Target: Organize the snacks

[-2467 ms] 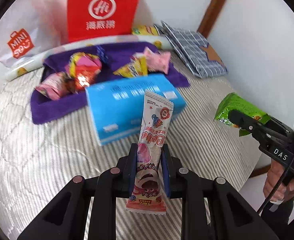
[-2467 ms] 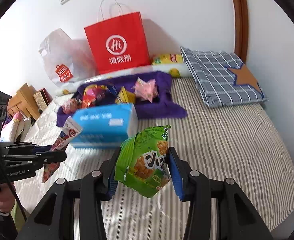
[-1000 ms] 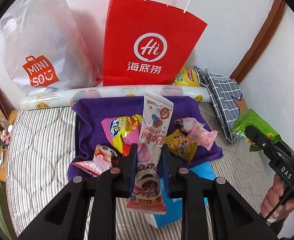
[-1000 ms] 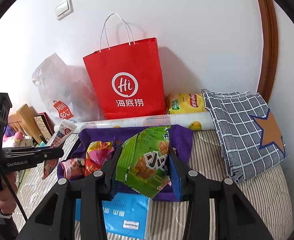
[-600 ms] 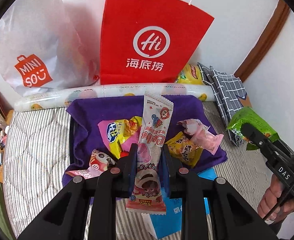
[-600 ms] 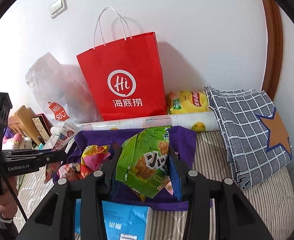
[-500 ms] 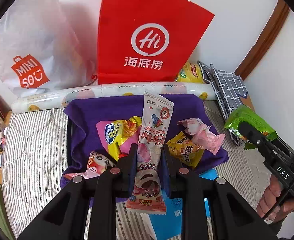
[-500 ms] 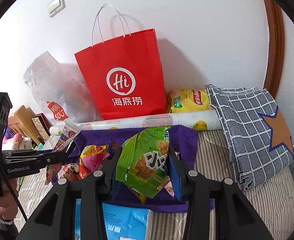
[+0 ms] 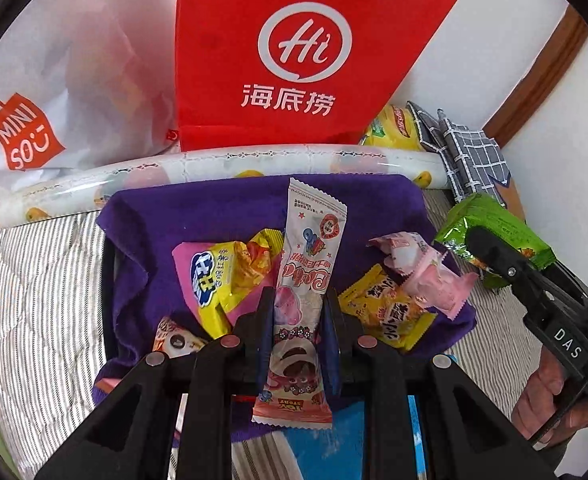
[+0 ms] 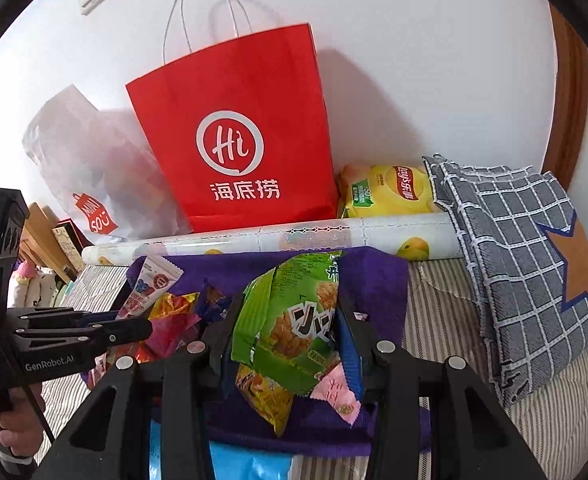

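My left gripper [image 9: 297, 320] is shut on a long white-and-pink snack stick [image 9: 306, 280], held upright above a tray lined with purple cloth [image 9: 213, 208]. Several snacks lie in the tray: a pink-and-yellow packet [image 9: 221, 276], a yellow packet [image 9: 386, 312] and a pink wrapper [image 9: 426, 268]. My right gripper [image 10: 289, 328] is shut on a green crisp packet [image 10: 294, 320] over the same purple tray [image 10: 378, 276]. The green packet [image 9: 494, 228] also shows at the right of the left wrist view, and the snack stick [image 10: 149, 284] at the left of the right wrist view.
A red paper bag [image 10: 237, 140] and a white plastic bag [image 10: 89, 168] stand against the wall behind a printed roll [image 10: 273, 236]. A yellow crisp bag [image 10: 390, 192] and a checked pillow [image 10: 526, 264] lie at the right. A blue tissue box [image 10: 245, 464] sits below the tray on the striped bed.
Both grippers have moved forward and down toward the purple tray with their snacks still held. The tray and the red bag now look larger and nearer.
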A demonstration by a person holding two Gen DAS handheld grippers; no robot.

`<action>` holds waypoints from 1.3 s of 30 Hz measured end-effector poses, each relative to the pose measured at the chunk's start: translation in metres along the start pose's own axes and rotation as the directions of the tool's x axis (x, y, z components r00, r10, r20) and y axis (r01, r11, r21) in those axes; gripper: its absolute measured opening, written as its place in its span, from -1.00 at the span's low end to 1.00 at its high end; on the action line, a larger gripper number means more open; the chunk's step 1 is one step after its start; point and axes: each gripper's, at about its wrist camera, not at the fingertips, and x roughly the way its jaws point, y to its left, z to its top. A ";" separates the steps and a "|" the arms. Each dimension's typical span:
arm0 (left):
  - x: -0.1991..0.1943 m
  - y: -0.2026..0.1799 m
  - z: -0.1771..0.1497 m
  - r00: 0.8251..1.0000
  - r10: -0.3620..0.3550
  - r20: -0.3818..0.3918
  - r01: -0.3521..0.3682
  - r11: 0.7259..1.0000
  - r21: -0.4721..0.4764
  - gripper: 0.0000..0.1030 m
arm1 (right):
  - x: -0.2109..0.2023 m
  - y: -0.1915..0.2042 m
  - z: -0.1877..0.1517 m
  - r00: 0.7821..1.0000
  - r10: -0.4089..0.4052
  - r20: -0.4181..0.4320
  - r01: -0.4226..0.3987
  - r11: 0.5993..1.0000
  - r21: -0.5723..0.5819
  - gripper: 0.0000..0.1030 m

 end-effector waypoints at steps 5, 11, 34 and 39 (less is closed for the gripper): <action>0.012 0.002 0.004 1.000 0.006 -0.010 -0.006 1.000 0.004 -0.56 | 0.017 -0.002 -0.002 1.000 -0.004 -0.019 0.004 1.000 0.003 -0.23; 0.024 0.000 0.005 1.000 0.002 -0.029 -0.002 1.000 0.016 -0.56 | 0.030 -0.001 -0.004 0.999 -0.007 -0.044 0.006 1.000 -0.002 -0.22; -0.023 -0.017 -0.014 0.999 0.038 0.027 -0.038 0.999 0.013 0.22 | -0.038 0.001 -0.006 0.998 -0.054 0.020 0.053 0.998 0.026 0.30; -0.058 -0.027 -0.037 0.997 0.046 0.065 -0.047 0.999 0.008 0.27 | -0.081 0.011 -0.013 0.997 -0.053 0.058 0.052 0.998 0.026 0.35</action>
